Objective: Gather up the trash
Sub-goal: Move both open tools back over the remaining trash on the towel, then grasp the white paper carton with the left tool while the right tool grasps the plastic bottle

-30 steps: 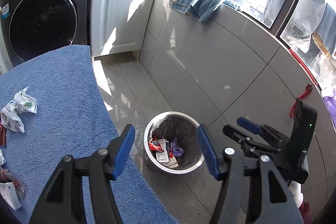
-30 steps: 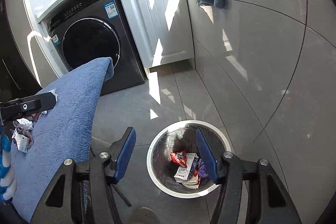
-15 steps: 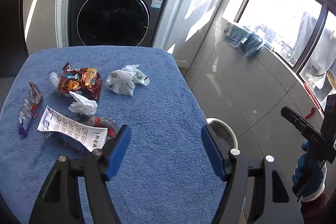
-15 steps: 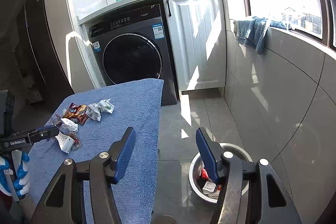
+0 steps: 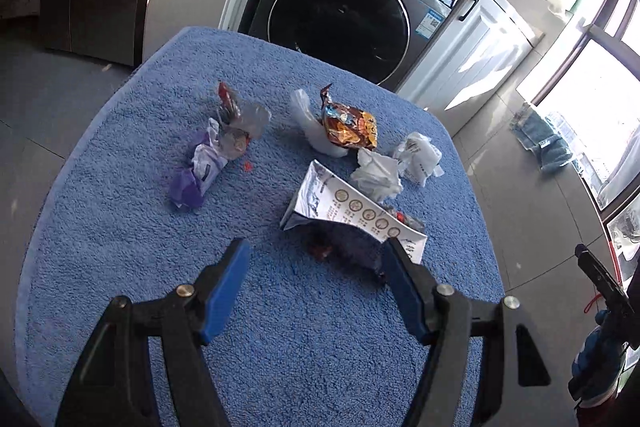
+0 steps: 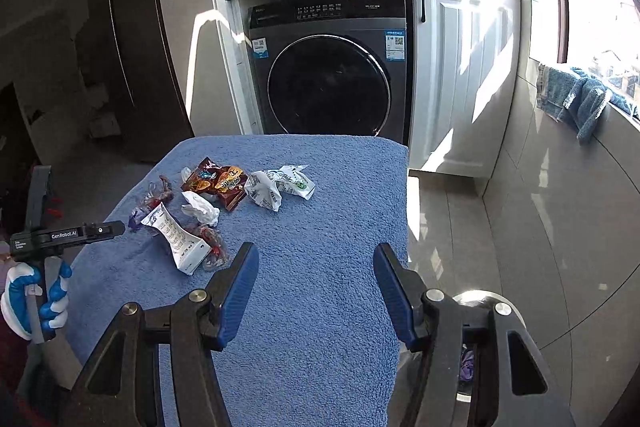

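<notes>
Left claw [image 5: 316,283] released and empty above blue towel [image 5: 120,227], printed white wrapper [image 5: 352,215] just ahead.

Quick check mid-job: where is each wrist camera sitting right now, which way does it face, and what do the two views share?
Left wrist: on the left claw, angled down over the blue towel; its open, empty fingers frame the printed wrapper.
Right wrist: on the right claw, farther back, facing the washing machine; open fingers, the gloved left hand and the metal bin show.
Shared: towel, the orange snack bag, washing machine.
</notes>
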Motion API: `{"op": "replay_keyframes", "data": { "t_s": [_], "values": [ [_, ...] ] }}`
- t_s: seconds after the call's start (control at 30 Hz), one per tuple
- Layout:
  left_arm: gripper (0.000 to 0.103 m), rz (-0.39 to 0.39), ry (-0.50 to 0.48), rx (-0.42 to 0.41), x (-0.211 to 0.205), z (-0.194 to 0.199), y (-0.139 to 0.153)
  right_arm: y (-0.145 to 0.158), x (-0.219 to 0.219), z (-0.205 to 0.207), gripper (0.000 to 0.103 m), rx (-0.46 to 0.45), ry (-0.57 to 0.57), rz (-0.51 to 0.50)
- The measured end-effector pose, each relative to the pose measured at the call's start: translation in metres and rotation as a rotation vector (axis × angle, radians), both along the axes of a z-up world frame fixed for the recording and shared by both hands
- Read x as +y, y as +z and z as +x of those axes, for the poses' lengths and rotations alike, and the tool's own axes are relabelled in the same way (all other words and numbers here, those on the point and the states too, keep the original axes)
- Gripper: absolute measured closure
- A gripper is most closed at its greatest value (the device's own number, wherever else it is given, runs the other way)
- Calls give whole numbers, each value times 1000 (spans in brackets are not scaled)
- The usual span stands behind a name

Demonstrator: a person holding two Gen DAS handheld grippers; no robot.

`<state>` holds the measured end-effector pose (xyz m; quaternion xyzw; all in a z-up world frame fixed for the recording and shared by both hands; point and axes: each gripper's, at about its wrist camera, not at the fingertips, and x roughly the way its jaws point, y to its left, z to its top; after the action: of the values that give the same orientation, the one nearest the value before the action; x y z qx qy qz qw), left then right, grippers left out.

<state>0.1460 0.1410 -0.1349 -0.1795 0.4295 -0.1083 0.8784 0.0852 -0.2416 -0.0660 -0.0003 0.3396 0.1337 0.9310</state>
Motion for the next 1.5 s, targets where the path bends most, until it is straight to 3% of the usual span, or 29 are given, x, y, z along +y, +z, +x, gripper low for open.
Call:
{"op": "replay_keyframes", "data": {
  "t_s": [0.27,0.5,0.7,0.8,1.07,1.33,1.43,1.5],
  "values": [
    [47,-28,-79,55,1,58,-19,-31,46,52,46,98,93,-9],
    [49,-21,-208,78,-21,72,-38,-54,80,94,46,149,154,-14],
    [69,-18,-261,58,-27,61,-45,-72,101,116,46,183,188,-5],
    [76,-50,-260,30,-18,52,-42,-81,109,120,46,207,212,-2],
    [80,-79,-228,0,4,14,-37,-99,120,125,46,259,261,14],
    [81,-94,-93,-10,55,-33,-25,-124,141,138,46,311,293,1],
    [81,-107,-37,-10,69,-47,-23,-131,148,136,66,315,305,8],
    [81,-113,-6,-13,77,-56,-22,-129,150,129,88,315,335,26]
  ]
}}
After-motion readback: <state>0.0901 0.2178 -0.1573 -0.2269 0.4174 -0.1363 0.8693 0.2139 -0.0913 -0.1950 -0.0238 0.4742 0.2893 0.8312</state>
